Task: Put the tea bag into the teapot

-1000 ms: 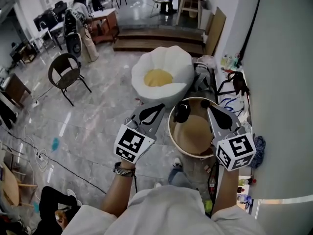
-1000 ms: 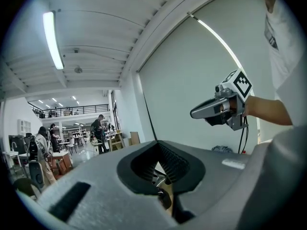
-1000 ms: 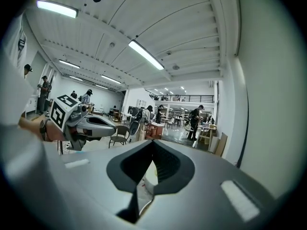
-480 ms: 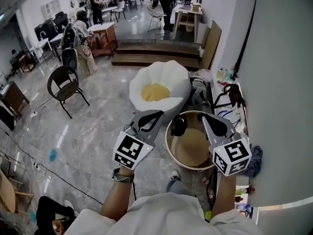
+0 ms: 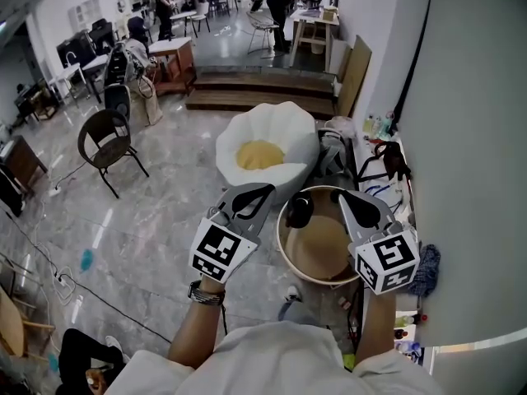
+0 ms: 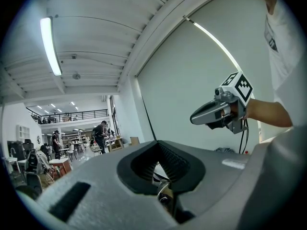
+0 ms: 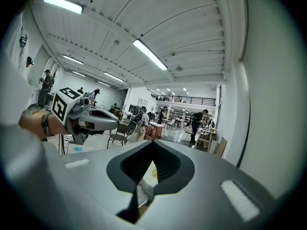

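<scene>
— Both grippers have slid slightly toward the person since a second ago, over the round table [image 5: 325, 249].
— And the claws?
— Left gripper [image 5: 265, 189]: jaws pressed together, nothing between. Right gripper [image 5: 346, 195]: the same, closed and empty.
— Teapot?
— The dark teapot [image 5: 300, 211] sits at the table's far left edge, between the two tips. I can't make out the tea bag.

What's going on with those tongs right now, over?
Left tongs shut, empty. Right tongs shut, empty. No tea bag or teapot made out. Round table below; nothing blocking.
</scene>
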`<state>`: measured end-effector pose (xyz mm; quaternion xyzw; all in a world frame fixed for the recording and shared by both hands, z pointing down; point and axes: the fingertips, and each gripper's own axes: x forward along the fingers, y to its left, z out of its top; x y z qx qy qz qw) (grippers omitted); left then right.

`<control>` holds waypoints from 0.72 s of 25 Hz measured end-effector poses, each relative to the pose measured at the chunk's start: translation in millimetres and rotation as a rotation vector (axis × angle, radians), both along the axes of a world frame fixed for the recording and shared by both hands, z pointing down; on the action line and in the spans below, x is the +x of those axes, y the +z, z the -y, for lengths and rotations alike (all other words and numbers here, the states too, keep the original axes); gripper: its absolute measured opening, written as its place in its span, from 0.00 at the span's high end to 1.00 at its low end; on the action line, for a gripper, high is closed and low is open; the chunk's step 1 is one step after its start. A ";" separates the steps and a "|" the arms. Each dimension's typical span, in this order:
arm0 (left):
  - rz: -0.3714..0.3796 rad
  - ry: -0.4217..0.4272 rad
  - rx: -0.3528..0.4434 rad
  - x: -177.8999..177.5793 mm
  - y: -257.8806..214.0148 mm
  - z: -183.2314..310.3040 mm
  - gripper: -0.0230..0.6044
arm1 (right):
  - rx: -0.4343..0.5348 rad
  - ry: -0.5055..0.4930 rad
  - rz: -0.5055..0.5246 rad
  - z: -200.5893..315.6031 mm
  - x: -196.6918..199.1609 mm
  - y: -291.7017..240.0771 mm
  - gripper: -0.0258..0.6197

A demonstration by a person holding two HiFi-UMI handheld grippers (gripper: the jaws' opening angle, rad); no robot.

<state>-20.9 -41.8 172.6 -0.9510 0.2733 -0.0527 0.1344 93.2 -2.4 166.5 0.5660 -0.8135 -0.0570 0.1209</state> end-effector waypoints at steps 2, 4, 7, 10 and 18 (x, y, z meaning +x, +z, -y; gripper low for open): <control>0.001 0.000 -0.003 -0.7 1.6 -1.0 0.96 | -0.001 -0.005 0.002 -0.4 -2.1 1.3 0.95; 0.002 0.000 -0.004 -1.9 1.5 -1.8 0.96 | -0.003 -0.009 0.003 -0.3 -4.1 1.7 0.95; 0.005 -0.005 -0.006 -5.4 1.9 -2.2 0.96 | -0.010 -0.014 0.004 -0.1 -6.9 4.0 0.95; 0.005 -0.012 -0.009 -7.7 4.9 -1.5 0.96 | -0.018 -0.017 0.003 0.2 -7.9 8.9 0.95; 0.016 -0.011 -0.013 -11.2 5.3 1.8 0.96 | -0.028 -0.012 0.003 4.7 -11.3 9.3 0.95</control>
